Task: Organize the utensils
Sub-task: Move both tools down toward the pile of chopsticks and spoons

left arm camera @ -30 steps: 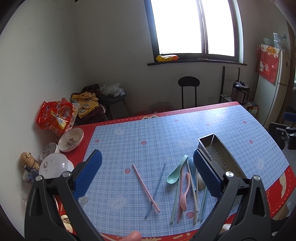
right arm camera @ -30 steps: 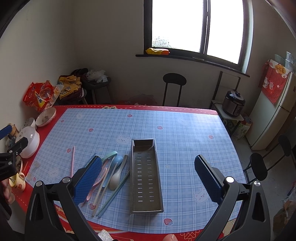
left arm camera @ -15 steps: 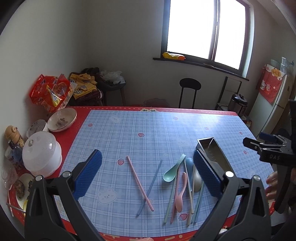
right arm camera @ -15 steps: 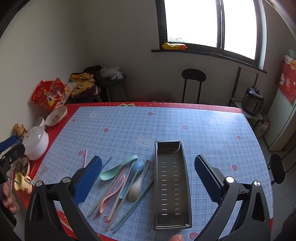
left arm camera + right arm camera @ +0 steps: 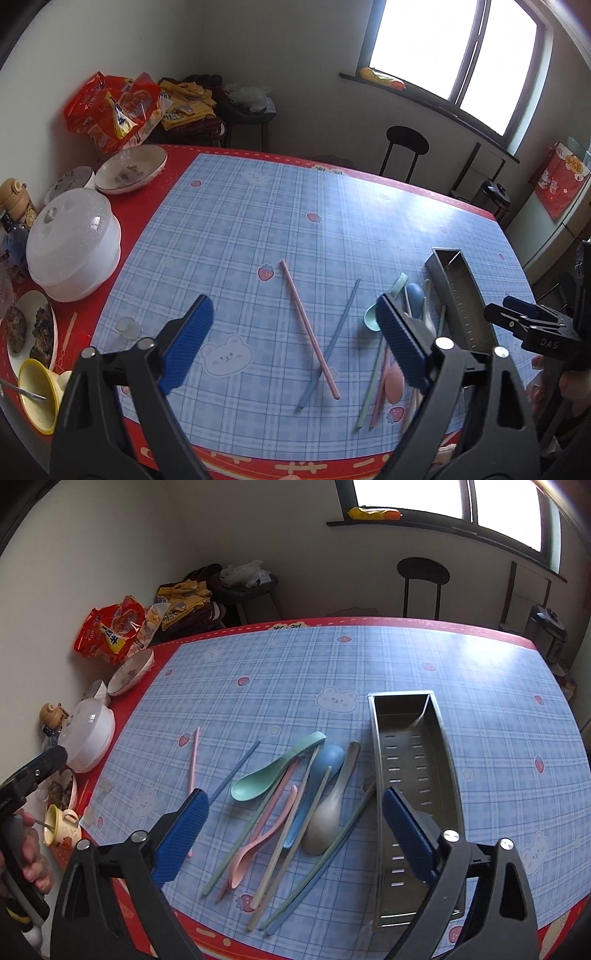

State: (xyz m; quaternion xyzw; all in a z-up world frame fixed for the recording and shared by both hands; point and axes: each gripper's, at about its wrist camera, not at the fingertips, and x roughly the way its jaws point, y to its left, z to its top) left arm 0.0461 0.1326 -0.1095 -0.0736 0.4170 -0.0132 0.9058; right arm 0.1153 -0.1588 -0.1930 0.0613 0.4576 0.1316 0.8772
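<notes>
Progress: nothing sorted | metal tray (image 5: pixel 413 760) empty (spoons, chopsticks all loose on desk (image 5: pixel 480 686)) | left claw (image 5: pixel 295 347), right claw (image 5: pixel 291 830) just narrowing, both released, holding nothing

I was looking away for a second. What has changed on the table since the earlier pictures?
Both hand-held grippers, left and right, came down toward the table, and their jaws have just been closing a little, with nothing gripped. The chopsticks, spoons and tray stayed as they were.
</notes>
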